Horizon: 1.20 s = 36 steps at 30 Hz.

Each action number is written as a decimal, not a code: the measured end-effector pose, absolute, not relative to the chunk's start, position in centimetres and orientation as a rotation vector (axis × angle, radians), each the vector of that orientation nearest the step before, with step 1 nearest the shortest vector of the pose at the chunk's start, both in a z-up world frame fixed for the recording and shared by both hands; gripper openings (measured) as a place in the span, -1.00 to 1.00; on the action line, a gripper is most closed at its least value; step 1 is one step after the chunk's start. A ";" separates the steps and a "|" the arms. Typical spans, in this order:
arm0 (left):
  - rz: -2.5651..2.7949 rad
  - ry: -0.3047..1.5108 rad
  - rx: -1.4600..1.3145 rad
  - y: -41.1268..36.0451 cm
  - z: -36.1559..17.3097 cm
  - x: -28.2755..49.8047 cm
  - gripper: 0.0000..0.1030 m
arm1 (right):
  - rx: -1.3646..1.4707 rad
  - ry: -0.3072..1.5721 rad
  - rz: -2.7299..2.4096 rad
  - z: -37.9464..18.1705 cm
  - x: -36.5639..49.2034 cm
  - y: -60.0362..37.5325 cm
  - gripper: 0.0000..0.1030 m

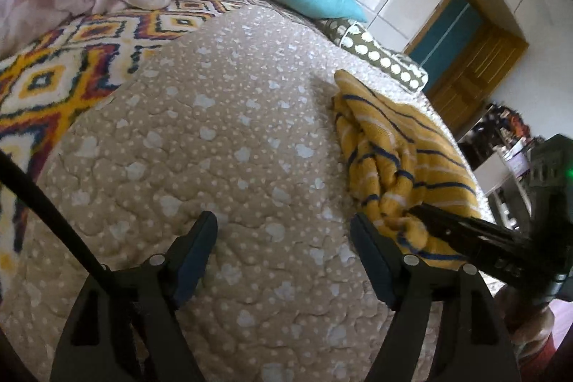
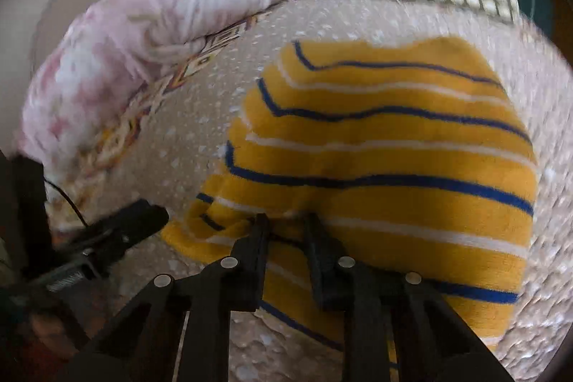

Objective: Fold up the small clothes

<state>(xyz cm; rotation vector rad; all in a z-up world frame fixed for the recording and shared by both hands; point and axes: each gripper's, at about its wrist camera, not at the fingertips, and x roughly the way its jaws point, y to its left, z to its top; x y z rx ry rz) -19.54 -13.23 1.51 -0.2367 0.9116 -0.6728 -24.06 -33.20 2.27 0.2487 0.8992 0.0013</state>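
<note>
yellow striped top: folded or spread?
Folded: the yellow striped top lies compact, doubled layers bunched at its near edge on the bedspread.

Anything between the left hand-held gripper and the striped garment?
Nothing visible. The left hand-held gripper is open over bare quilt, and the yellow striped garment lies just beside its right finger. The right hand-held gripper is at the garment's near edge.

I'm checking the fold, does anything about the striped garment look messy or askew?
Yes. The yellow striped garment lies rumpled on the beige quilt, its near-left edge bunched into wrinkles rather than flat. Nothing looks spilled or damaged.
</note>
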 end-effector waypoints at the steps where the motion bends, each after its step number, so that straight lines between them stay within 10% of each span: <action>1: -0.678 0.913 -0.246 -13.3 1.5 -19.3 0.51 | 0.253 0.873 0.023 3.3 -24.1 -33.0 -0.55; 15: -0.687 0.894 -0.229 -13.9 1.4 -19.7 0.60 | 0.350 0.921 -0.081 1.9 -13.6 -34.5 -0.52; 36: -0.666 0.901 -0.182 -14.7 1.4 -19.7 0.61 | 0.199 0.779 -0.093 2.1 -33.0 -32.1 -0.50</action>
